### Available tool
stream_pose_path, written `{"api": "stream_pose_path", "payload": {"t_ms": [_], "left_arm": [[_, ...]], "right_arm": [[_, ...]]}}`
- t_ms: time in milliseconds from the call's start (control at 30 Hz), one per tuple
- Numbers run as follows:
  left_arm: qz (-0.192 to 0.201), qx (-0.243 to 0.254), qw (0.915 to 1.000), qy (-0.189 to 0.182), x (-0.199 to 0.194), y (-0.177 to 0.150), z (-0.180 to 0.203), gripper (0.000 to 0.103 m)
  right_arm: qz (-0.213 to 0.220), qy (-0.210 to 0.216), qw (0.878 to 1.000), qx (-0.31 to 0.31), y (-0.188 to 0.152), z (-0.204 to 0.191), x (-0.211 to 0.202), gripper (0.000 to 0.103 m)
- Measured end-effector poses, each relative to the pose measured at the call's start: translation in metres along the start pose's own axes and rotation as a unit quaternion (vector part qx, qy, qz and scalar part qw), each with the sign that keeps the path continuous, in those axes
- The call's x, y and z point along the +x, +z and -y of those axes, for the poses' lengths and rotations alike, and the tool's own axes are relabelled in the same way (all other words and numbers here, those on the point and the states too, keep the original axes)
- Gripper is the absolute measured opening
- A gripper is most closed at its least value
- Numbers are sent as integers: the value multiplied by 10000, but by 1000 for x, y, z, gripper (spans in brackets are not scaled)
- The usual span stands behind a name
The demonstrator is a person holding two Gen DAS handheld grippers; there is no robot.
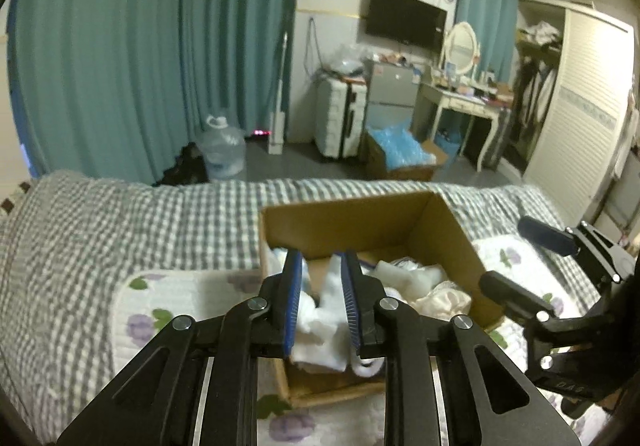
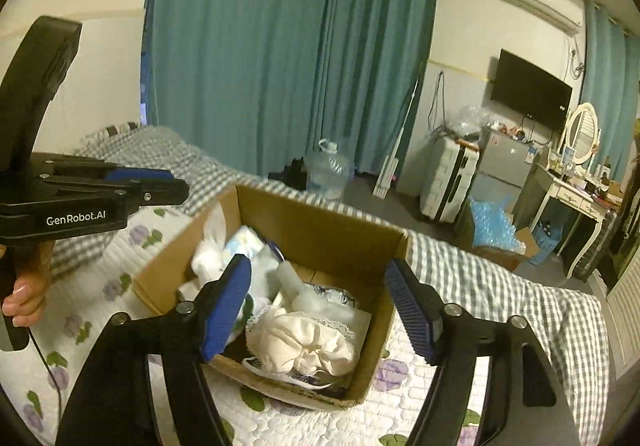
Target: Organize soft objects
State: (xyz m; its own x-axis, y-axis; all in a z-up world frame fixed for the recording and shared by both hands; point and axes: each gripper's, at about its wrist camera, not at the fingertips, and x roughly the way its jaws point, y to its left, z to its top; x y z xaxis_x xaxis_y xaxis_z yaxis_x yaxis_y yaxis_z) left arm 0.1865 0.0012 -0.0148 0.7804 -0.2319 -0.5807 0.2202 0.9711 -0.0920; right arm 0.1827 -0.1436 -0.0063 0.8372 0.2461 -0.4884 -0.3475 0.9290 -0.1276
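Both grippers (image 1: 320, 278) (image 2: 320, 298) over box (image 2: 320, 222) (level).

My bed (image 2: 500, 286), covered in grey-and-white checked bedding, carries a white quilted mat (image 2: 400, 406) with purple flowers; on that mat stands my open cardboard box (image 2: 320, 230).

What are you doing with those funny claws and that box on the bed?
A person holds a hand-held gripper in each hand over a cardboard box on the bed. The box holds soft white and cream cloth items. The left hand-held gripper hangs above the box, jaws slightly apart, gripping nothing. The right hand-held gripper is wide open over the box, empty.
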Motion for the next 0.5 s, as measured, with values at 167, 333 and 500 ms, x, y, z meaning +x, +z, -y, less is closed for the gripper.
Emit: {"api": "stream_pose_path", "payload": {"t_ms": [167,333,500], "left_arm": [[276,49,9996,88,-39,-1,4,22],[516,48,9985,147,-75,-2,6,22],[717,151,9970,259,-107,-3,8,60]], "right_arm": [[196,-41,9997,156,11,-3,-36,72],[413,-45,9988,257,19,-8,-72,76],[634,-45,9977,256,26,-19,-108,80]]}}
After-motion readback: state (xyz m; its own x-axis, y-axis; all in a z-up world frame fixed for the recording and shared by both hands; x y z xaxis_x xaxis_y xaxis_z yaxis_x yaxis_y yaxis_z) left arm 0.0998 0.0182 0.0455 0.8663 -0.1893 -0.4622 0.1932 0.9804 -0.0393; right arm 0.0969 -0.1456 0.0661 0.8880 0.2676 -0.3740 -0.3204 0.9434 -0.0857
